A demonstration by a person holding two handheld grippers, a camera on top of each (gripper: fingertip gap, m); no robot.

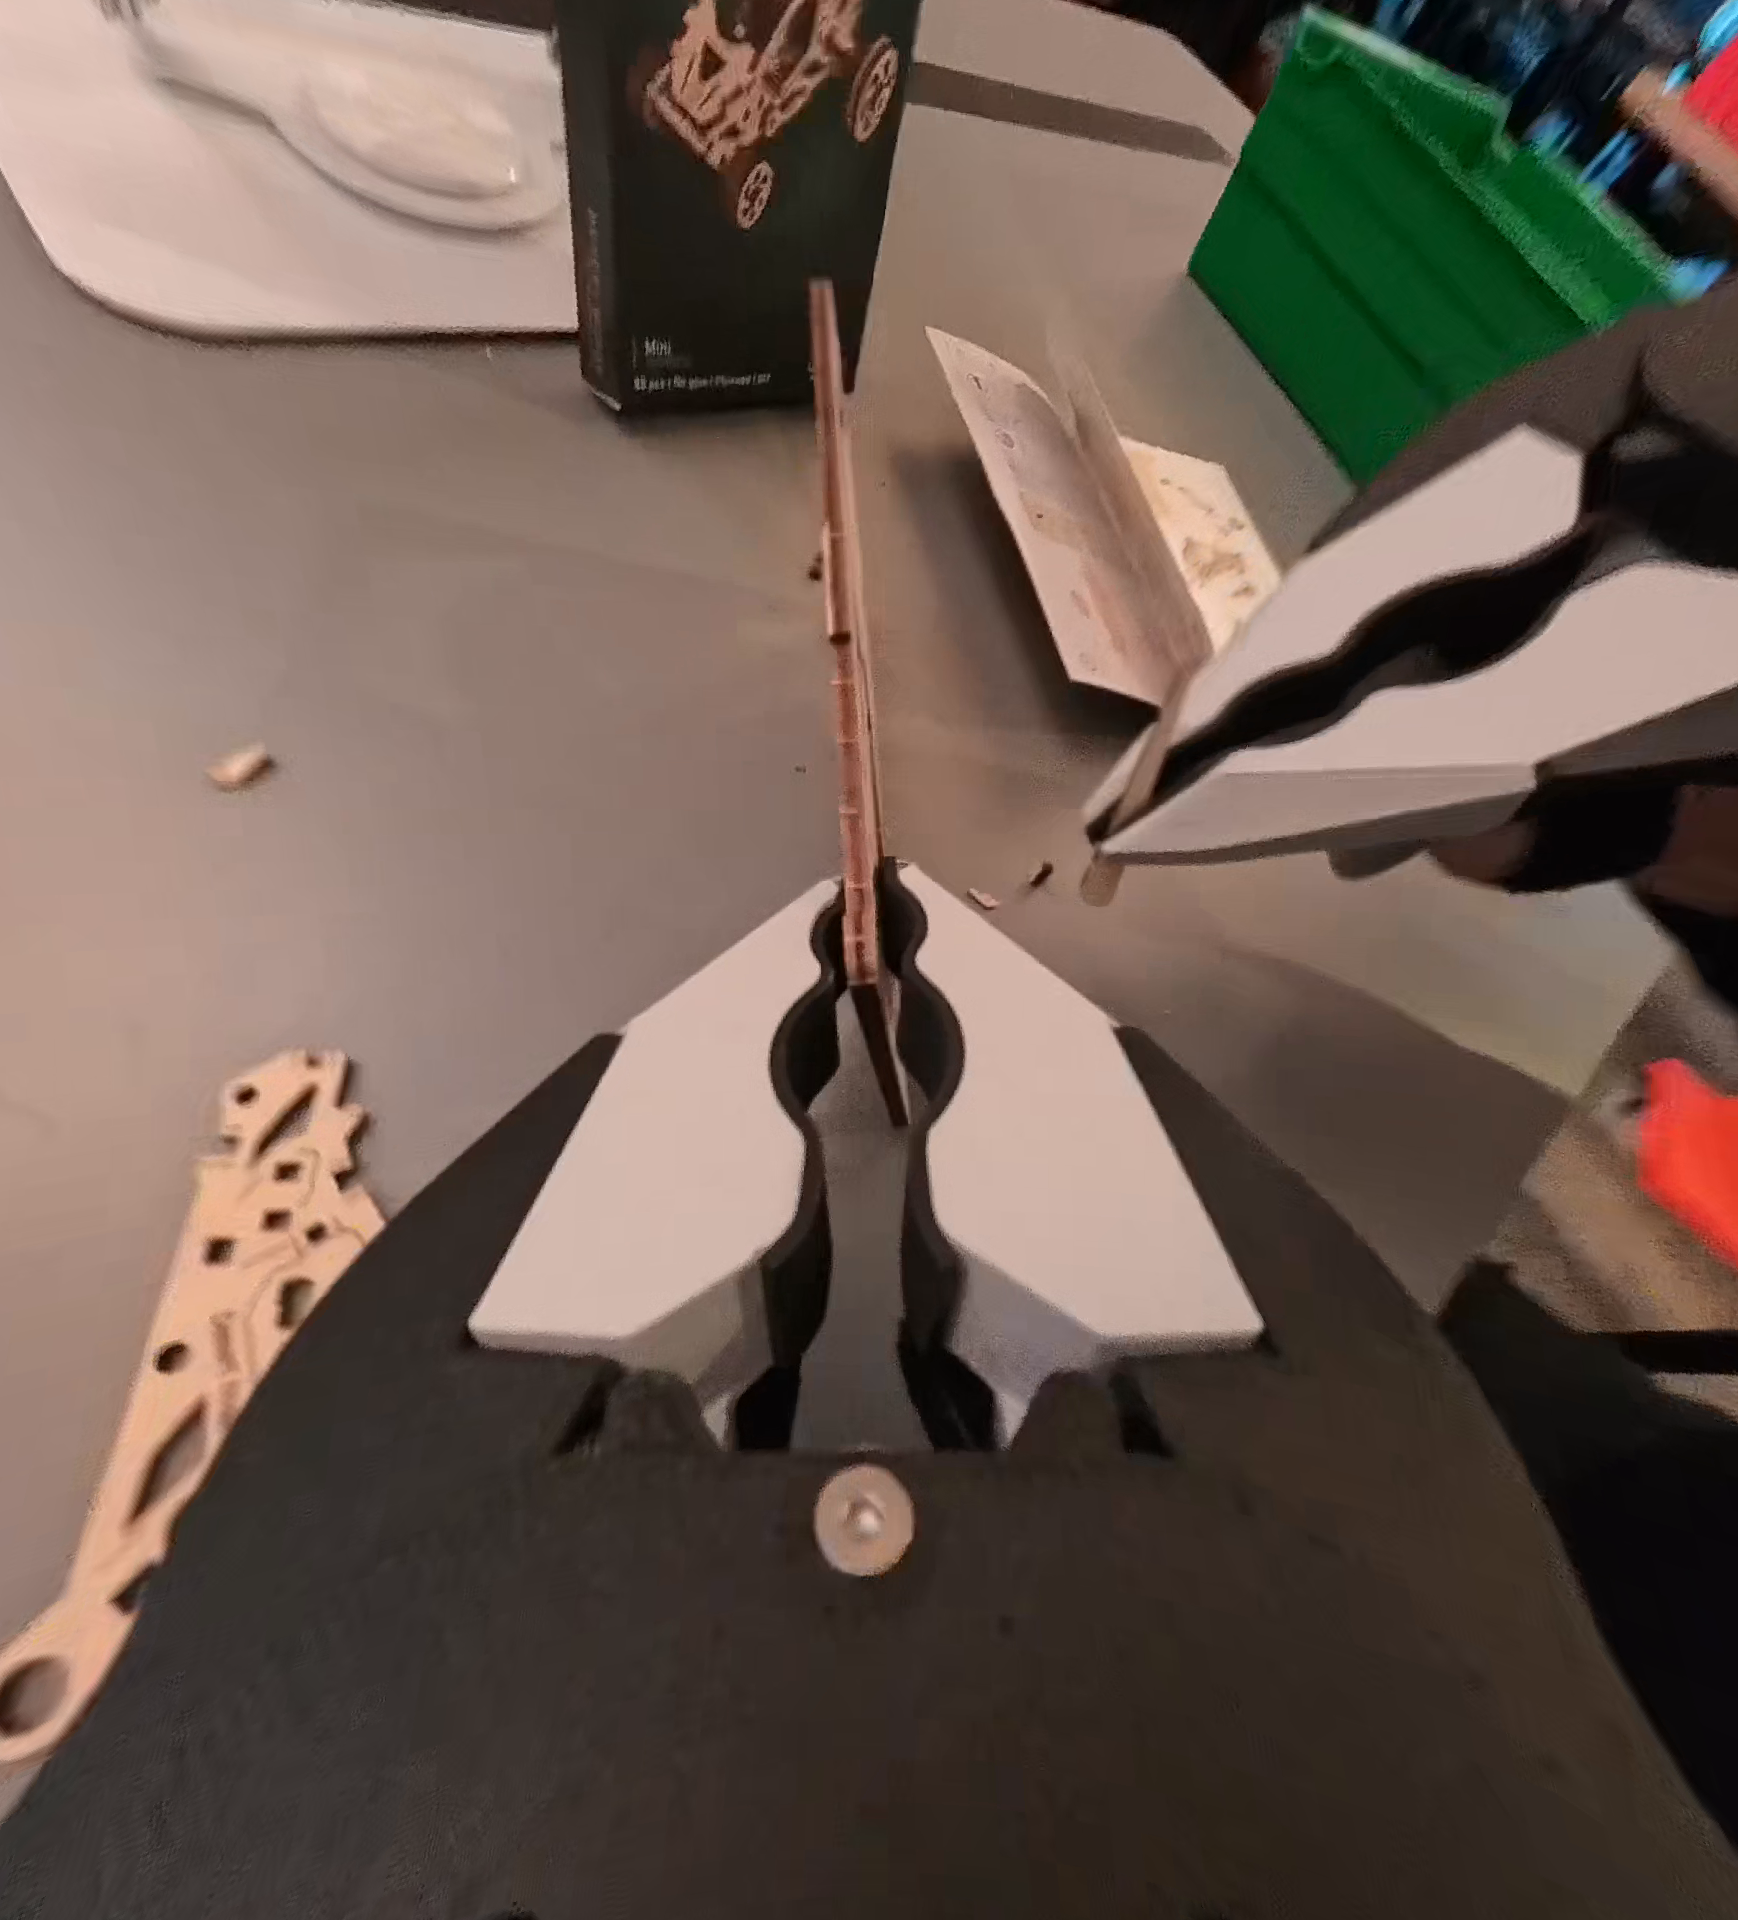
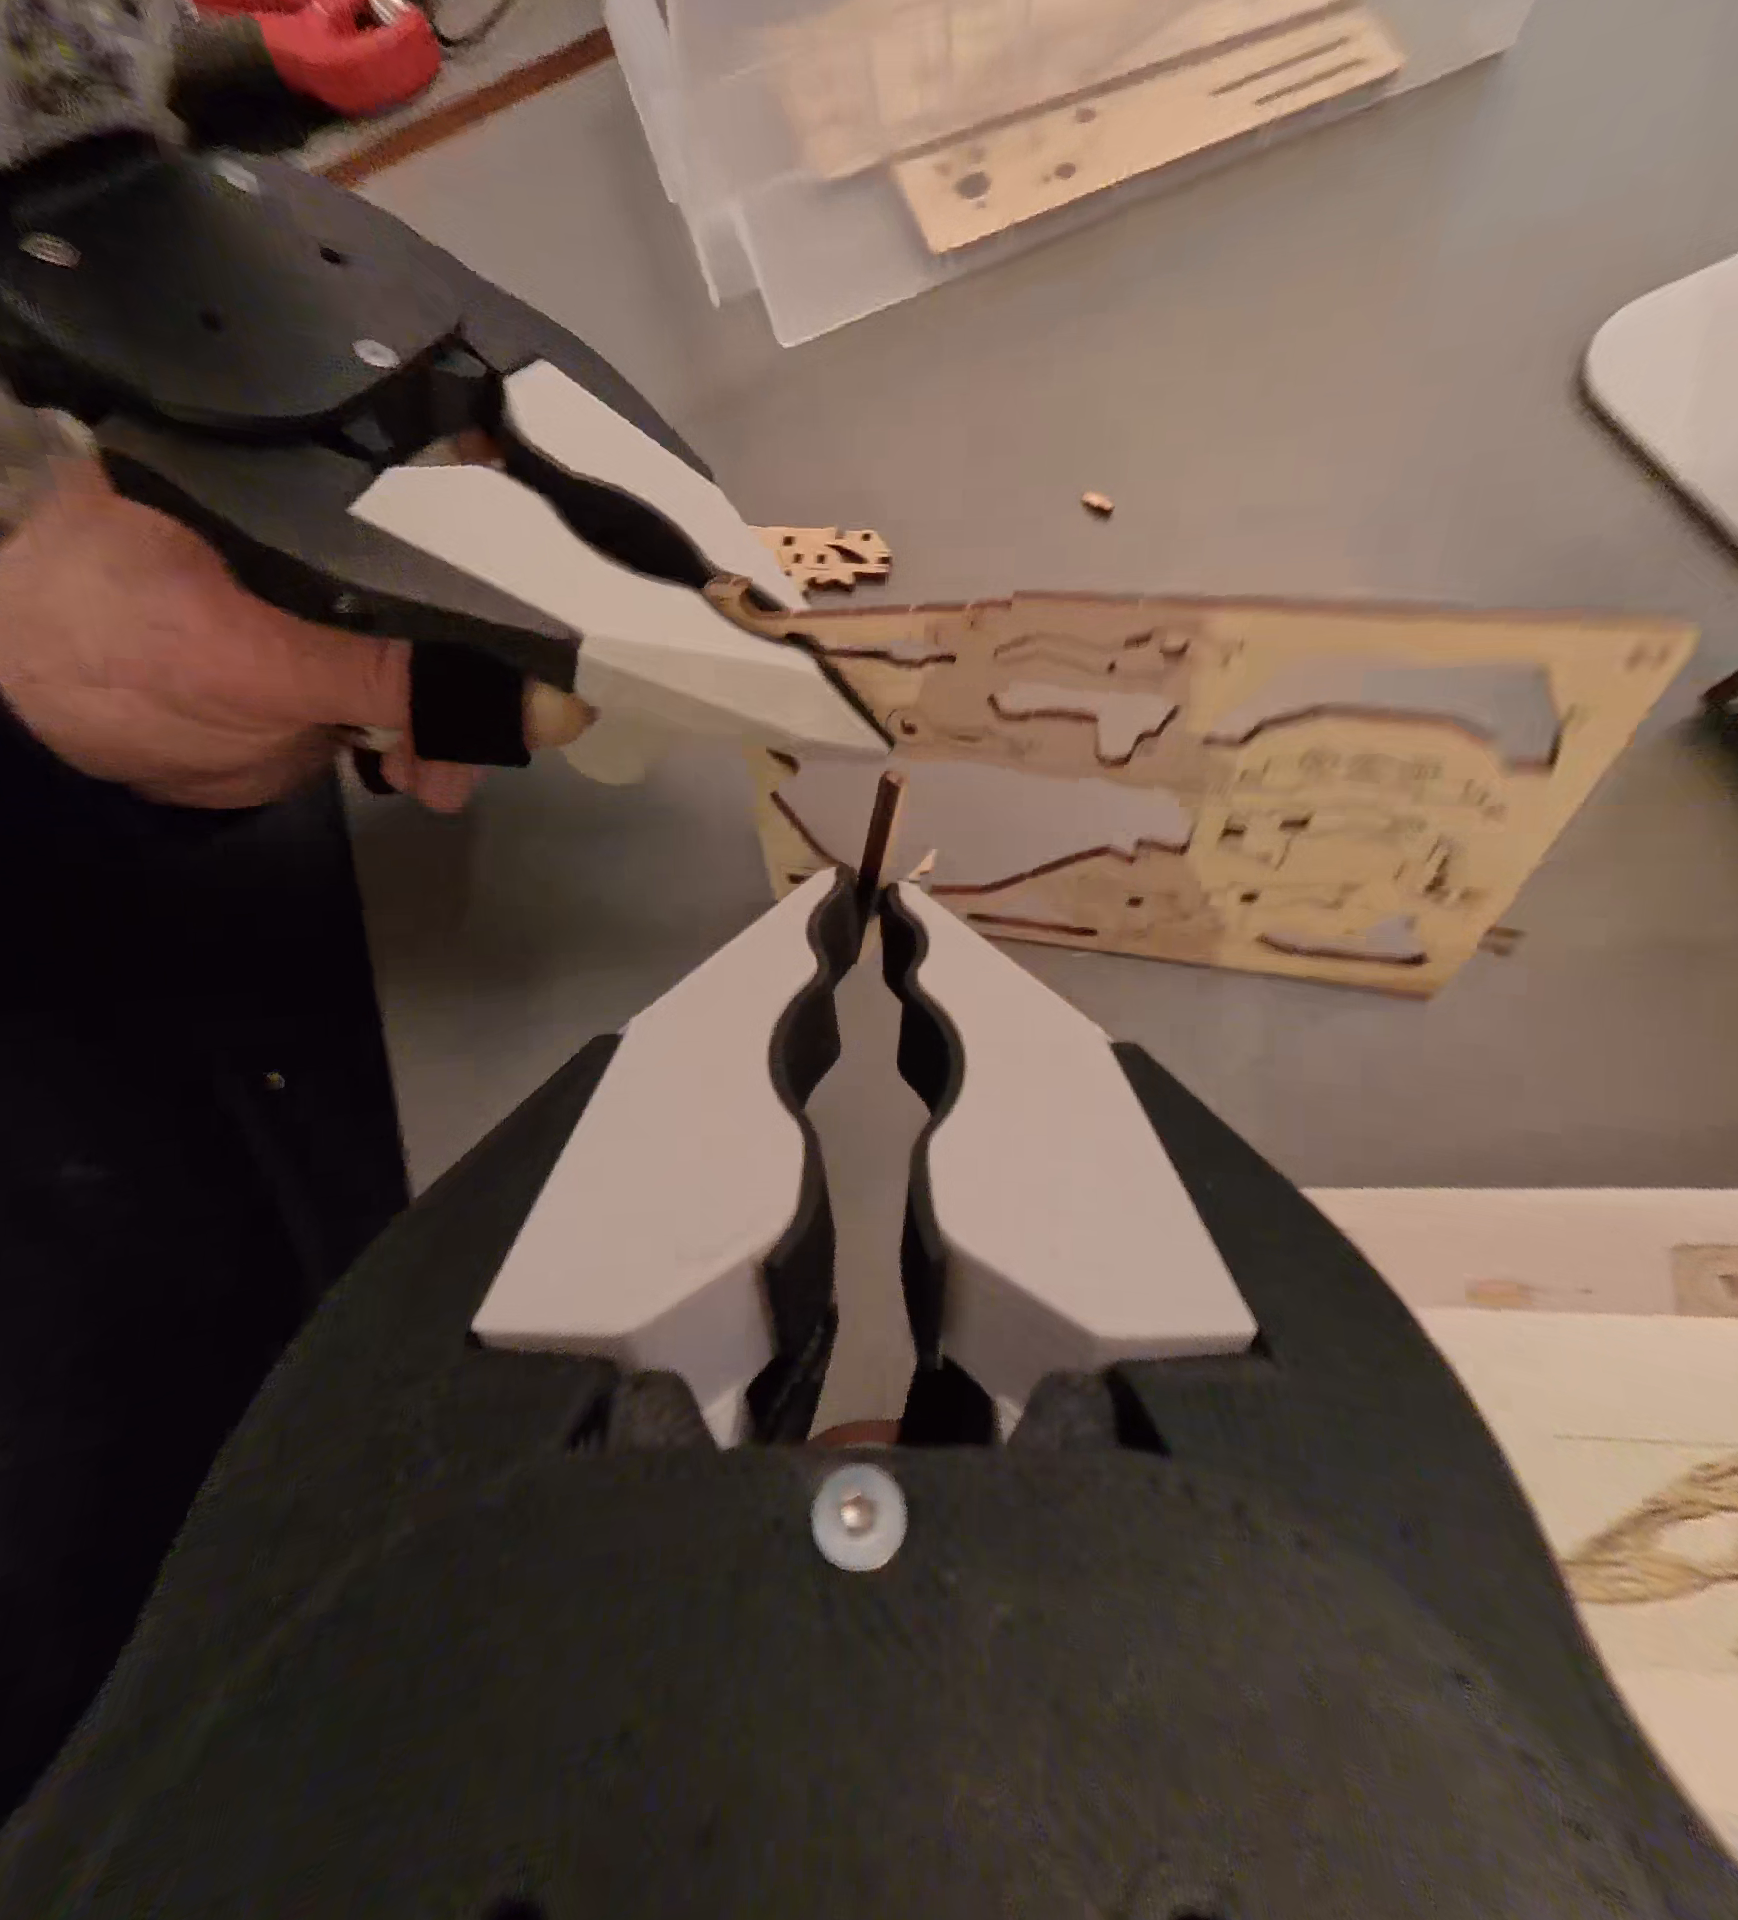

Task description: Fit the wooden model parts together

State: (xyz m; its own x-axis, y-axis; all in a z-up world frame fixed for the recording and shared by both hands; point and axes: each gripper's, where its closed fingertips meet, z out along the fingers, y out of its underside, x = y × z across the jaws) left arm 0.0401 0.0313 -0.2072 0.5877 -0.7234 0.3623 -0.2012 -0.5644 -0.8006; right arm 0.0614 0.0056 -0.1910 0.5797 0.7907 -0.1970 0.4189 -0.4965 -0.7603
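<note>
the left gripper (image 1: pixel 863 914) is clamped on the near edge of a large flat tan wooden sheet with laser-cut part outlines (image 2: pixel 1208 790), its dark pads pressing both faces. the left wrist view sees the sheet edge-on, standing upright and running away from the fingers; the right wrist view shows its broad face lifted above the grey desk (image 1: pixel 377 623). the right gripper (image 2: pixel 870 902) is closed on a small thin dark-edged wooden stick piece (image 2: pixel 877 831), which pokes up past the fingertips just below the left gripper's tip and close to the sheet. on the desk lie a long pale wooden offcut strip with holes (image 1: pixel 221 1299), small wood crumbs (image 1: pixel 239 767), a dark model box (image 1: pixel 730 197), a folded paper instruction leaflet (image 1: pixel 1083 520) and a green bin (image 1: pixel 1416 249).
</note>
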